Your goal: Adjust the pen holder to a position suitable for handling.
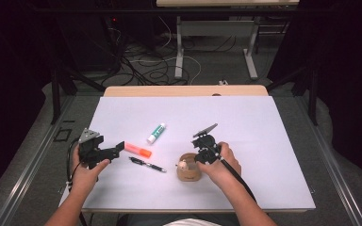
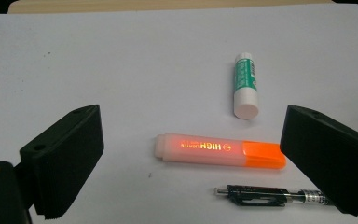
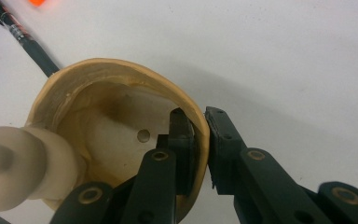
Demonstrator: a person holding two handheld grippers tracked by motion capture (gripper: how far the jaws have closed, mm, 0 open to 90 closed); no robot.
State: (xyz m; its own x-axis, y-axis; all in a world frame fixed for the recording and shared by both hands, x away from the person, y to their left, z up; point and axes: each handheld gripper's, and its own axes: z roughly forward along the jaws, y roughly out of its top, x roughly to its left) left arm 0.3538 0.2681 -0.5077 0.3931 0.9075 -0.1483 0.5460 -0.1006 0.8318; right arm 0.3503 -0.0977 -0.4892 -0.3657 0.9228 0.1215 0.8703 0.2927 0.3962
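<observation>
White paper covers the table (image 1: 264, 141), where the right gripper (image 3: 200, 140) pinches the wall of a tan wooden cup (image 3: 121, 79) standing near the front edge, while the left gripper (image 2: 191, 154), jaws spread, faces an orange highlighter (image 2: 219, 150).

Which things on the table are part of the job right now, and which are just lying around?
In use:
wooden cup, its wall pinched by the right gripper
orange highlighter, in front of the open left gripper

Lying about:
glue stick
black pen
</observation>
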